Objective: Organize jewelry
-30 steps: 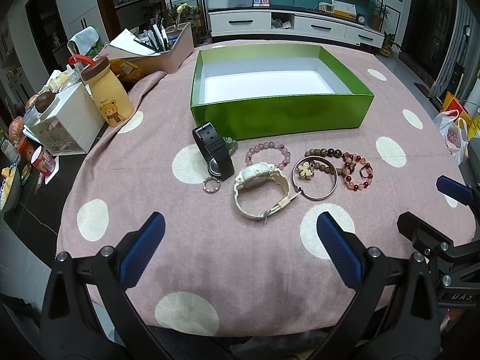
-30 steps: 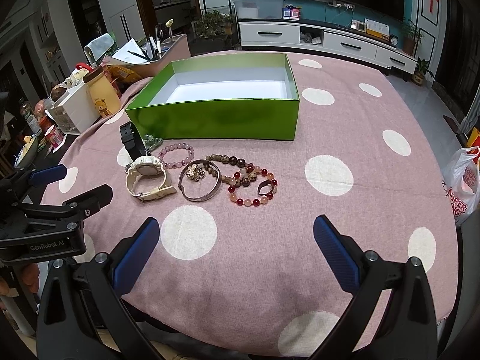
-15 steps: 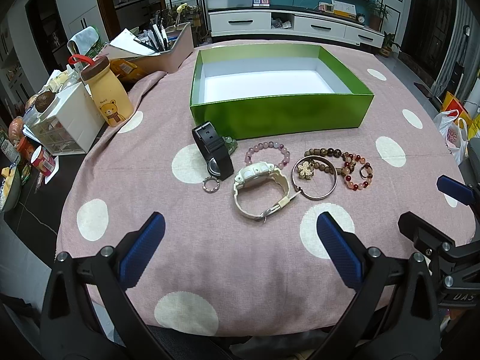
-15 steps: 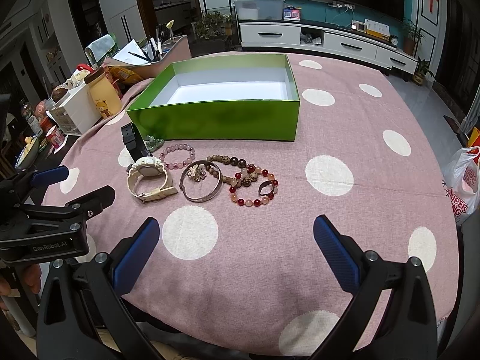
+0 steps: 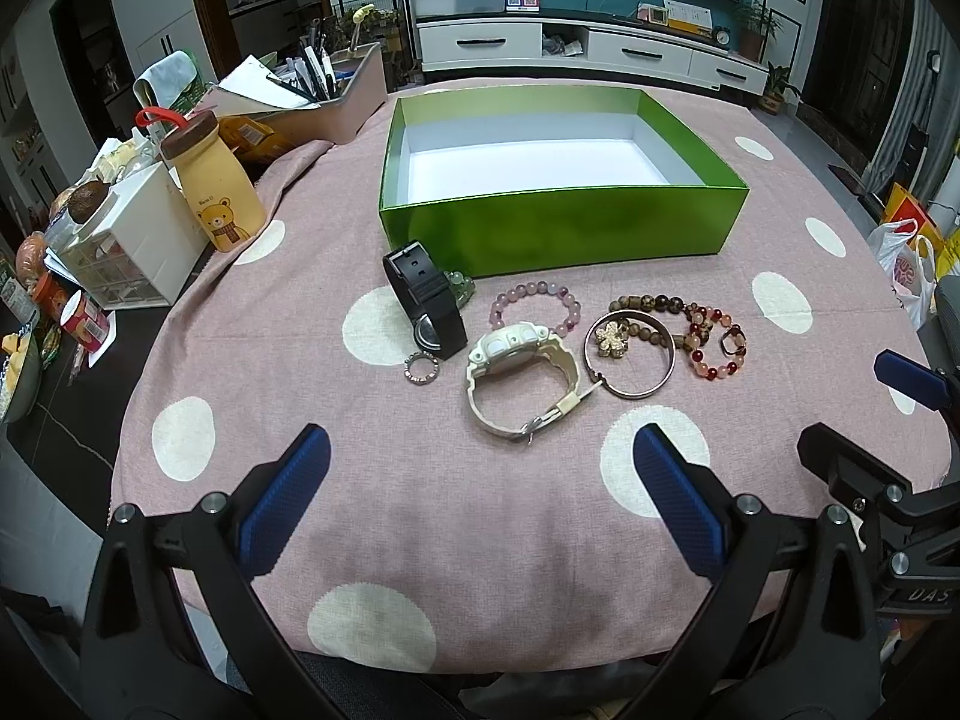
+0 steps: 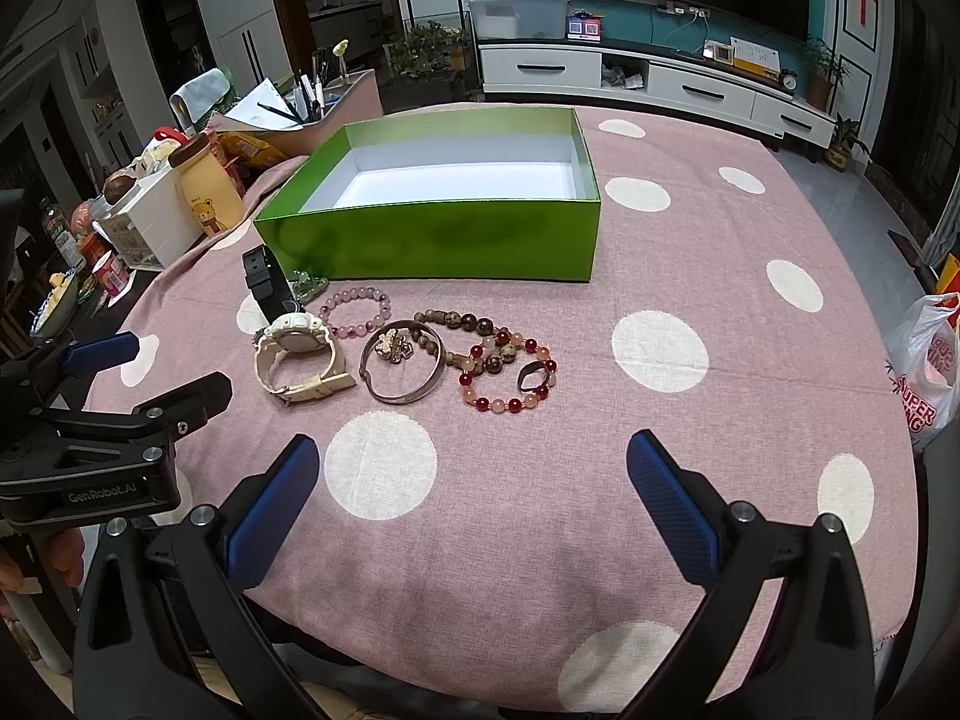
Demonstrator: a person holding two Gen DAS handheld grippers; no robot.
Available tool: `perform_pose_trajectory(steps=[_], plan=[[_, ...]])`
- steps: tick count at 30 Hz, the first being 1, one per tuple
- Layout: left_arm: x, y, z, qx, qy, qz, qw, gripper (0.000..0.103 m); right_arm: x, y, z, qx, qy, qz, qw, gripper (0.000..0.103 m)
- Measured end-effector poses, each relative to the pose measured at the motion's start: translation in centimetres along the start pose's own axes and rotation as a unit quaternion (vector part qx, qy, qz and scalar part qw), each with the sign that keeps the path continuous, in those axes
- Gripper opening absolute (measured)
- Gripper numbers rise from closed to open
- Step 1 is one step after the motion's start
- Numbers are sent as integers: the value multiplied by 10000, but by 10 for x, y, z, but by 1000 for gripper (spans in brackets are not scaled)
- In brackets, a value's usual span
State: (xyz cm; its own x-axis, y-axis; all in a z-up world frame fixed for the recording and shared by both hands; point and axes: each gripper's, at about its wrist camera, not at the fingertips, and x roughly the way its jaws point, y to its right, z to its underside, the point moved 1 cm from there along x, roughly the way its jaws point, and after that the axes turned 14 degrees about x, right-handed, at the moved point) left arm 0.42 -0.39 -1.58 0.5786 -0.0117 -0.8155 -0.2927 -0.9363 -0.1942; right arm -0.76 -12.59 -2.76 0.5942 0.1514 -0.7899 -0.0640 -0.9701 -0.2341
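An empty green box [image 5: 564, 228] [image 6: 432, 240] with a white inside stands on the pink dotted tablecloth. In front of it lie a black watch [image 5: 426, 306], a small ring [image 5: 422, 369], a cream watch [image 5: 519, 381] [image 6: 297, 357], a pink bead bracelet [image 5: 536, 304], a metal bangle [image 5: 630, 354] [image 6: 403, 369] around a gold flower brooch [image 5: 612, 339], and brown and red bead bracelets [image 5: 702, 333] [image 6: 498, 372]. My left gripper [image 5: 480, 498] and my right gripper [image 6: 471, 504] are open and empty, above the table's near edge.
At the table's left stand a yellow bear bottle [image 5: 213, 186], a white drawer box [image 5: 129, 240] and a bin of pens and papers [image 5: 312, 99]. A shopping bag [image 6: 927, 360] is beyond the right edge. Each gripper shows in the other's view.
Both grippers have shifted very slightly; the jewelry and box have not moved.
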Motion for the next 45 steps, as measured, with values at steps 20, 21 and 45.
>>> perform_pose_trajectory(steps=[20, 21, 45], plan=[[8, -8, 4, -189, 5, 70, 9998, 101, -4, 12, -7, 200, 154, -473, 9986, 102], [10, -12, 5, -236, -9, 77, 9997, 101, -5, 14, -7, 219, 188, -526, 9982, 102], [77, -27, 12, -1109, -300, 913, 9892, 72, 51, 53, 0, 576, -142, -614, 9963, 82]])
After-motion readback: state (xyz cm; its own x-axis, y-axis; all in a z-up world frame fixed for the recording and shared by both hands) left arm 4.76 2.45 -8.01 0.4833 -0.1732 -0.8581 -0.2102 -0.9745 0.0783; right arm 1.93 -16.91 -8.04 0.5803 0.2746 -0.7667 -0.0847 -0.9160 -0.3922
